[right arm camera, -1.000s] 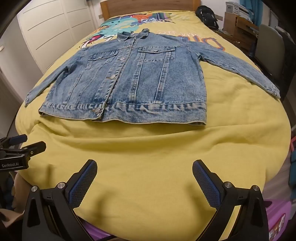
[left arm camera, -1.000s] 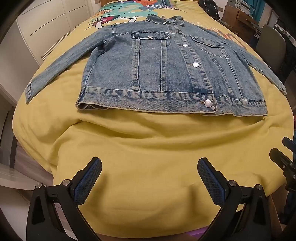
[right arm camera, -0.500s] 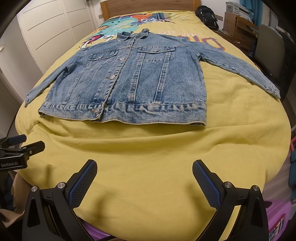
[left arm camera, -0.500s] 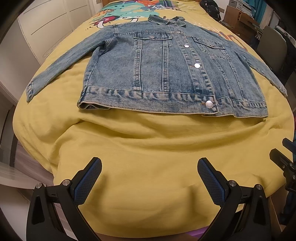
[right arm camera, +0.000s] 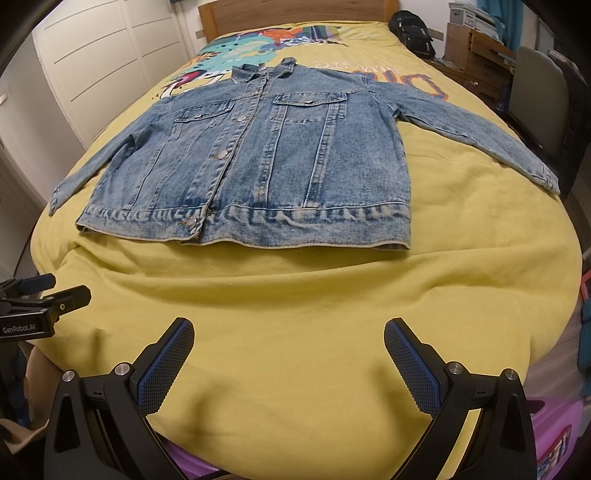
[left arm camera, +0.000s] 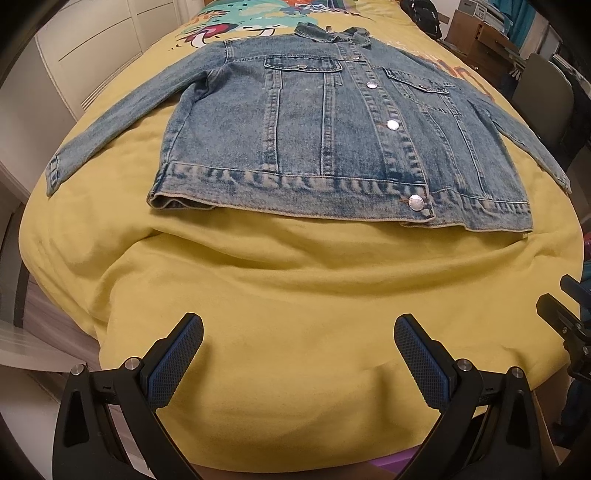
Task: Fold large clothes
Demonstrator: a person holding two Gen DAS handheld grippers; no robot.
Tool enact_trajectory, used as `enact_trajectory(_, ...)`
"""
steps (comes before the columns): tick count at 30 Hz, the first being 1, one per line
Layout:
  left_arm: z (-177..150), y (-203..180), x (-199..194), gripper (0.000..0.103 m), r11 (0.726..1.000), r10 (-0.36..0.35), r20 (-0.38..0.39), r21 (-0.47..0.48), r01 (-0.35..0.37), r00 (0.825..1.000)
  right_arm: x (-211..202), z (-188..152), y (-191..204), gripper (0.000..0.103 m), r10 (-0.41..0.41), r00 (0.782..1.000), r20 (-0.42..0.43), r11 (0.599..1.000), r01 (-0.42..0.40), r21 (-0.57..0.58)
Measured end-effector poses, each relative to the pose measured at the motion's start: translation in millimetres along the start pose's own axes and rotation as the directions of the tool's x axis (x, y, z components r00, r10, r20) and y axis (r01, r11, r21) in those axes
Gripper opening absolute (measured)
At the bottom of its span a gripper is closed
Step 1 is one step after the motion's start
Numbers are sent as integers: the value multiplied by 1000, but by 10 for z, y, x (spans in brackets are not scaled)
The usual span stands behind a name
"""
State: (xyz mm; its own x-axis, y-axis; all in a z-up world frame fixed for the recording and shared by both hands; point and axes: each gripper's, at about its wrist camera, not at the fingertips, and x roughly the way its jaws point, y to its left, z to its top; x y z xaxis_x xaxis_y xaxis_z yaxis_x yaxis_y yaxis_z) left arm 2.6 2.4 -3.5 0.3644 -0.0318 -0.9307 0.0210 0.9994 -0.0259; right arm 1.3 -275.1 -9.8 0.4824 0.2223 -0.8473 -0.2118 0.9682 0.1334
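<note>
A blue denim jacket (left arm camera: 332,133) lies flat and buttoned on the yellow bed cover (left arm camera: 295,295), front up, collar at the far end, both sleeves spread out to the sides. It also shows in the right wrist view (right arm camera: 258,162). My left gripper (left arm camera: 298,339) is open and empty, above the near end of the bed, well short of the jacket's hem. My right gripper (right arm camera: 289,341) is open and empty too, also short of the hem. The left gripper shows at the left edge of the right wrist view (right arm camera: 37,295).
White wardrobe doors (right arm camera: 96,62) stand left of the bed. A wooden headboard (right arm camera: 295,11) is at the far end with a black bag (right arm camera: 413,29) near it. A wooden desk (right arm camera: 476,55) and a grey chair (right arm camera: 535,92) stand on the right.
The left wrist view has tilted slightly, so the jacket sits a little lower in it. The right gripper has hardly moved. Both grippers stay open.
</note>
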Motion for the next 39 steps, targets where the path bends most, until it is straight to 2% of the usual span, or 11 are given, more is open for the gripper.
enact_trajectory(17, 22, -21, 46, 102, 1000, -20, -31, 7, 20, 999, -12, 15, -33, 103, 29, 1000, 12, 1000, -29, 9)
enact_trajectory(25, 50, 0, 14, 102, 1000, -10, -11, 0, 10, 1000, -55, 55, -80, 103, 60, 998, 27, 998, -61, 10)
enact_trajectory(32, 114, 77, -55, 102, 999, 32, 22, -21, -32, 999, -91, 131, -128, 103, 73, 996, 44, 997, -73, 0)
enact_trajectory(39, 202, 167, -140, 102, 997, 76, 72, -36, -73, 995, -144, 299, -406, 103, 45, 995, 83, 998, -49, 45)
